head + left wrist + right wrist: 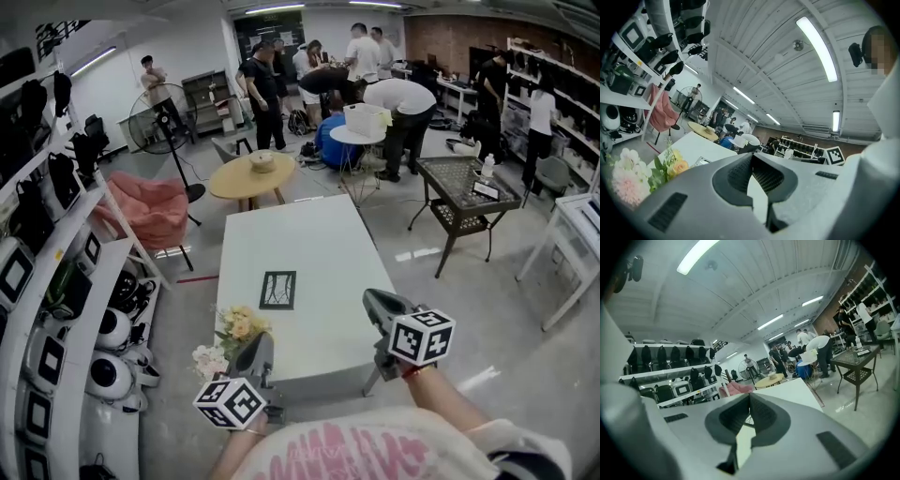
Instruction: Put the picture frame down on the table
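The picture frame [277, 290] is dark-edged and lies flat near the middle of the white table [319, 244], with neither gripper touching it. In the left gripper view the picture frame [701, 161] shows small on the tabletop beyond the flowers. My left gripper [260, 345] hovers at the table's near left edge, jaws shut with nothing in them. My right gripper [372, 302] hangs at the near right edge, also shut and empty. In both gripper views the left gripper [751, 156] and right gripper [750, 396] point up and forward with the jaw tips meeting.
A bunch of flowers [232, 336] stands at the table's near left corner, beside the left gripper. Shelves of gear [47, 281] line the left. A pink chair [150, 208], a fan [157, 129], a round wooden table [251, 176] and a black wicker table [464, 187] stand beyond; several people work at the back.
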Tool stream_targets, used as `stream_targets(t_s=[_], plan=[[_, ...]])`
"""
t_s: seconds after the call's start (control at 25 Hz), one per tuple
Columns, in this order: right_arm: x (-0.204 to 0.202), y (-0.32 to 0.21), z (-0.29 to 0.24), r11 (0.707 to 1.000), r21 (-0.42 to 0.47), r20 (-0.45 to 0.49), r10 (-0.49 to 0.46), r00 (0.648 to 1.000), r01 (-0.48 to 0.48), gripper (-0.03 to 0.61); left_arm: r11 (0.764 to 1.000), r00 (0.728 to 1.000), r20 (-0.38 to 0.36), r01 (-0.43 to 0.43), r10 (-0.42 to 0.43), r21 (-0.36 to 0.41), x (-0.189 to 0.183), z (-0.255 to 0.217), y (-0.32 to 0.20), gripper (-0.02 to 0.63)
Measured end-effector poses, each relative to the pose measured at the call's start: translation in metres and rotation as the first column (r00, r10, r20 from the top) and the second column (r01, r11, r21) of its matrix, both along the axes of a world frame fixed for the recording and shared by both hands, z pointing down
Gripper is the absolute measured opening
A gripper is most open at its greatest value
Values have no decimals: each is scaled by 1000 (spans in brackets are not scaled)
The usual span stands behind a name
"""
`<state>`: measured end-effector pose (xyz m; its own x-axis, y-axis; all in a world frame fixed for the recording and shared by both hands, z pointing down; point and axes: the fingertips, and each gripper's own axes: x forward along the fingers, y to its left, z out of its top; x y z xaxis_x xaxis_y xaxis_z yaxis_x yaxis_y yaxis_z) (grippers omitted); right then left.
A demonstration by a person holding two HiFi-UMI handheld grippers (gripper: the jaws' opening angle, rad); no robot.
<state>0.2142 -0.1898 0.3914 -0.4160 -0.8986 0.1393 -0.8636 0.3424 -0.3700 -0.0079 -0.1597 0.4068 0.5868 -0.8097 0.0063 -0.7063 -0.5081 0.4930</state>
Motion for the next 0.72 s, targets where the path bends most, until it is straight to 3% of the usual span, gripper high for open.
stream_targets(t_s=[0.24, 0.72], plan=[[26, 24, 11, 1000, -15, -17, -20, 1000, 20, 6, 1000, 1000, 2, 19, -19, -2, 28, 5, 29, 3], [36, 40, 37, 996, -65, -16, -57, 998, 56, 6, 998, 998, 14, 55, -54, -25, 37, 18, 53, 3]])
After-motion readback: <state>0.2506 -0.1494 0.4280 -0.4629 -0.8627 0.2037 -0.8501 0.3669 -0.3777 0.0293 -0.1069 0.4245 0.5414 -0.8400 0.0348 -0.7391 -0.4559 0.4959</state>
